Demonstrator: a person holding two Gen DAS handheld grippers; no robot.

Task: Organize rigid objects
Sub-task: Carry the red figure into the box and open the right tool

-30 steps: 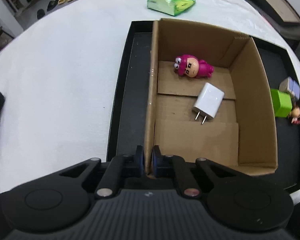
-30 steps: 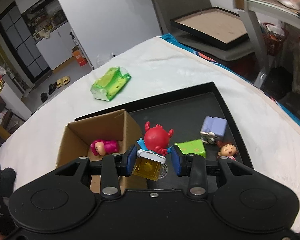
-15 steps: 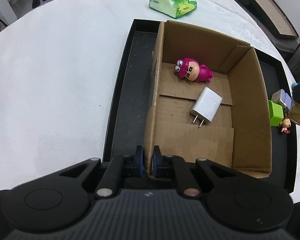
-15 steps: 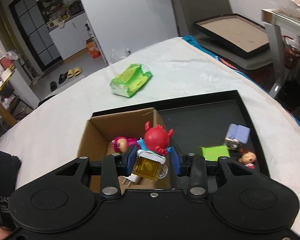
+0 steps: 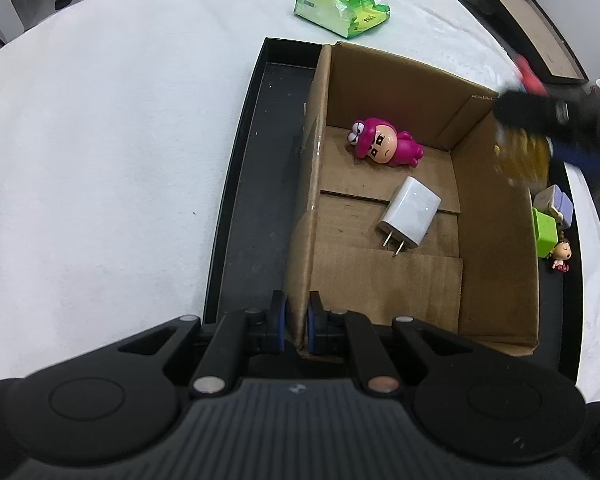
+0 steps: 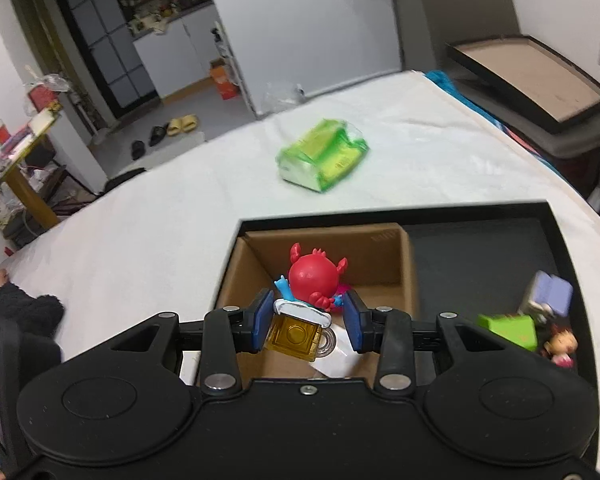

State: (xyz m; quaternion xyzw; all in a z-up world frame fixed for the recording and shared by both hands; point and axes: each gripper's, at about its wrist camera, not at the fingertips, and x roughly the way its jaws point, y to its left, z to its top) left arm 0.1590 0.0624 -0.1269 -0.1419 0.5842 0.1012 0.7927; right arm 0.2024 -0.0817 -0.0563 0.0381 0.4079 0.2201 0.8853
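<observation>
A white cloth covers the counter (image 5: pixel 100 152), and on it lies a black tray (image 5: pixel 256 184). Inside the tray stands an open cardboard box (image 5: pixel 496 240), set against the tray's left part, with bare tray floor showing along the box's left wall and to its right.

A green packet (image 5: pixel 342 8) lies on the cloth beyond the tray, well apart from the box.

The left gripper (image 5: pixel 296 322) has its jaws closed on the box's left wall at the near corner, one blue pad on each side of the cardboard.

The right gripper (image 6: pixel 307 322) is over the box's near right part; in the left wrist view it shows as a dark blur above the box's right wall. Its jaws grip a toy (image 6: pixel 306 300): a red crab figure sitting on a clear yellow mug with a handle. The left pad touches the mug; on the right side contact cannot be made out clearly.

On the box floor lie a white charger (image 5: pixel 410 212), prongs pointing toward the near wall, and, just beyond it, a pink figure (image 5: pixel 384 148) on its side near the far wall. The two are close but apart.

On the tray to the right of the box sit a green block (image 6: pixel 510 330), a lilac item (image 6: pixel 550 294) just behind it, and a small doll (image 6: pixel 562 346) beside the block's near end.
</observation>
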